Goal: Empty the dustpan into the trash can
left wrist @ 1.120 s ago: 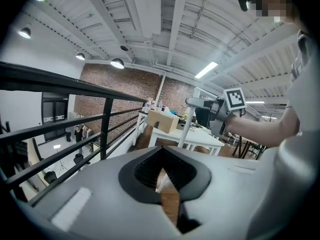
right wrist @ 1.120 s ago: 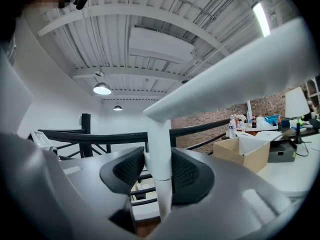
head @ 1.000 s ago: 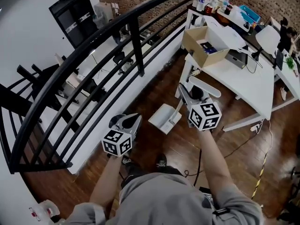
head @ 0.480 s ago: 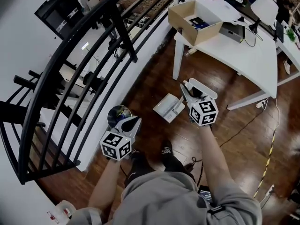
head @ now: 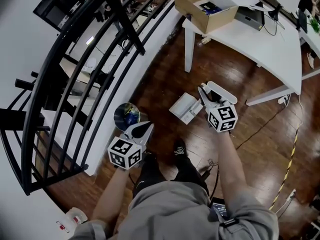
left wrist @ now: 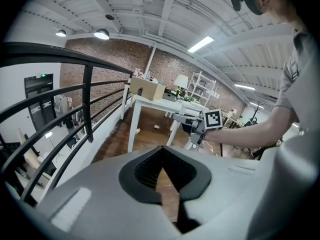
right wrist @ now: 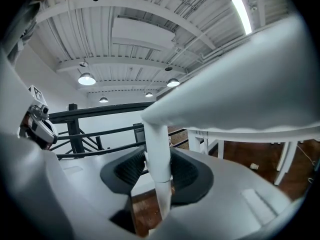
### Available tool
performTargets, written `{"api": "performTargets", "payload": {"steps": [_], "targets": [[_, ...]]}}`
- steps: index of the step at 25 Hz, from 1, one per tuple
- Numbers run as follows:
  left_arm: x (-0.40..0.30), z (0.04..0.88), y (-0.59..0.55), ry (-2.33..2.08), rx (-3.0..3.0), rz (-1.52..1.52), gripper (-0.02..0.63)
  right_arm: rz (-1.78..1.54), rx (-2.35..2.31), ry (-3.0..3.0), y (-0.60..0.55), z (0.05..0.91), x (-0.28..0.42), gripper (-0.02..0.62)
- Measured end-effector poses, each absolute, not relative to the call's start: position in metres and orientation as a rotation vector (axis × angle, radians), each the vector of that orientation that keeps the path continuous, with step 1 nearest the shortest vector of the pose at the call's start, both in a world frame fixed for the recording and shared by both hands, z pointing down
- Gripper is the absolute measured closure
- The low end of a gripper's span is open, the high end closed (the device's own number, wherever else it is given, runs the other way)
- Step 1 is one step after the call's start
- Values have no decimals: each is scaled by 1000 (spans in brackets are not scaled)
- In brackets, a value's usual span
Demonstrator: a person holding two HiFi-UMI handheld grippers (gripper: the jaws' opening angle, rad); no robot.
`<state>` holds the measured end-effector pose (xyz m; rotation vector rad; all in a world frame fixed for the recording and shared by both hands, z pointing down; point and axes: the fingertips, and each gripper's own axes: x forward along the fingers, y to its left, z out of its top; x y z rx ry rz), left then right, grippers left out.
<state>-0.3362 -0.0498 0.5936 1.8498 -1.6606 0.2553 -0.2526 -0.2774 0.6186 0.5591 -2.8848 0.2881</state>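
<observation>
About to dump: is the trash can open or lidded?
Open: the head view looks into the trash can, something blue inside, no lid.

- the dustpan (head: 186, 107) is showing plain white
- the trash can (head: 126, 116) is gleaming silver — blue glinting inside
- the railing (head: 125, 26) is showing black
- the floor (head: 160, 74) is glowing dark brown, wood-grained

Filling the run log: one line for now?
right gripper: shut on dustpan | left gripper: shut, empty | dustpan: not yet over trash can
</observation>
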Motion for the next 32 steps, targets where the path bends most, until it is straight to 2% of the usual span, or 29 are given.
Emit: {"api": "performTargets", "payload": {"steps": [15, 21, 26, 32], "targets": [[-290, 585, -83, -1547, 1959, 242, 600, 302, 823, -2694, -252, 645, -179, 431], [-283, 573, -81, -1470, 2042, 250, 600, 415, 1016, -2574, -240, 661, -146, 416], [-276, 565, -77, -1407, 2104, 272, 600, 507, 1125, -2531, -234, 664, -126, 379], [-264, 563, -78, -1346, 2164, 304, 600, 642, 1218, -2483, -228, 666, -112, 298]]}}
